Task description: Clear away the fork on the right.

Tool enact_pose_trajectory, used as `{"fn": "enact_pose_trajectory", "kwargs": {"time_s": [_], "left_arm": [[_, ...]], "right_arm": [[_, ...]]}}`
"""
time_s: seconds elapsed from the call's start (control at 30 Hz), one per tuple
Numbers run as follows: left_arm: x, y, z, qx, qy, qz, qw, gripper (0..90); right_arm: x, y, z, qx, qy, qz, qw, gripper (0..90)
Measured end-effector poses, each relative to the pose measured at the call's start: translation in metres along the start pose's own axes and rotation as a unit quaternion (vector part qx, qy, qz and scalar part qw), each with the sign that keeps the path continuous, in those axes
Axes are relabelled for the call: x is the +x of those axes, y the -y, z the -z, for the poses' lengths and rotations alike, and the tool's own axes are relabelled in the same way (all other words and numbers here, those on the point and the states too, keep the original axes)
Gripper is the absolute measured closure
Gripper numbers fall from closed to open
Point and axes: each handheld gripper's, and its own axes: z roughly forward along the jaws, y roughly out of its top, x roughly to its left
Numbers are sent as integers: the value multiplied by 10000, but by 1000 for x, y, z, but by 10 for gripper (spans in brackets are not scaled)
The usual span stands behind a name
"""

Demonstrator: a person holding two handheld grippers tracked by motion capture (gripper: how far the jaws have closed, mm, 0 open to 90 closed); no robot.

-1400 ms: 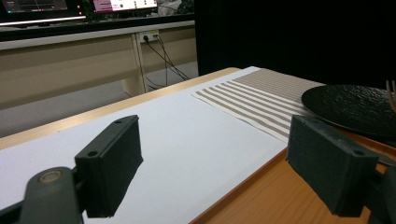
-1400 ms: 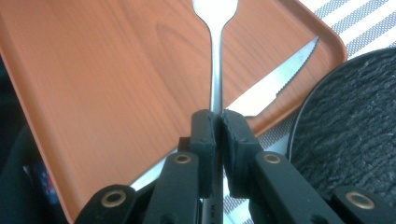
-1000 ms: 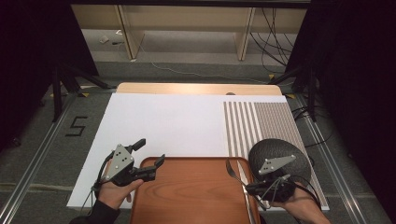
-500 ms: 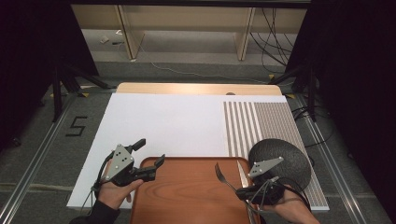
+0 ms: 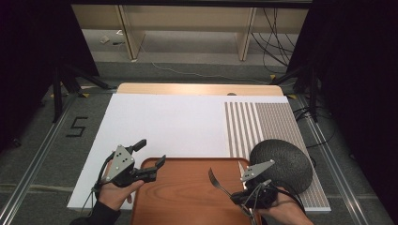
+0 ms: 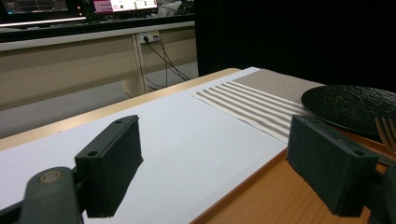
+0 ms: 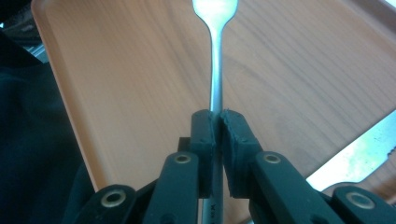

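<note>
A silver fork point(image 5: 217, 182) hangs over the brown wooden tray point(image 5: 183, 197), tines pointing away from my right gripper point(image 5: 236, 197). That gripper is shut on the fork's handle point(image 7: 215, 70), as the right gripper view shows, with the tray point(image 7: 116, 70) below. My left gripper point(image 5: 149, 153) stands open at the tray's far left corner with nothing between its jaws. In the left gripper view the open gripper point(image 6: 219, 163) looks across the white mat point(image 6: 163, 130) toward the black plate point(image 6: 350, 105) and the fork tines point(image 6: 385, 133).
A black round plate point(image 5: 281, 161) lies on a striped placemat point(image 5: 263, 122) right of the tray. A knife blade point(image 7: 355, 158) lies on the tray near the right gripper. A white mat point(image 5: 164, 124) covers the table beyond the tray.
My right gripper has drawn left and toward the near edge, away from the plate, carrying the fork over the tray. The left gripper has stayed put.
</note>
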Motion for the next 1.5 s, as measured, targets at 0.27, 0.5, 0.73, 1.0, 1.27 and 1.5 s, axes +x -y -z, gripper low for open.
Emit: {"fn": "enact_pose_trajectory", "kwargs": {"time_s": [0.27, 0.5, 0.73, 1.0, 1.27, 1.5], "left_arm": [[0, 0, 0, 5, 4, 1, 10000, 176], [0, 0, 0, 5, 4, -1, 10000, 176], [0, 0, 0, 3, 0, 4, 10000, 176], [0, 0, 0, 6, 5, 9, 10000, 176], [0, 1, 0, 7, 8, 8, 10000, 176], [0, 0, 0, 1, 5, 4, 10000, 177]], "right_arm": [[4, -2, -10, 195, -57, 60, 9998, 840], [6, -3, -18, 359, -84, 132, 9992, 840], [6, -4, -26, 526, -54, 174, 9985, 840], [8, -6, -32, 685, -81, 211, 9974, 840], [7, -6, -37, 829, -92, 190, 9963, 838], [7, -6, -42, 994, -115, 208, 9948, 836]]}}
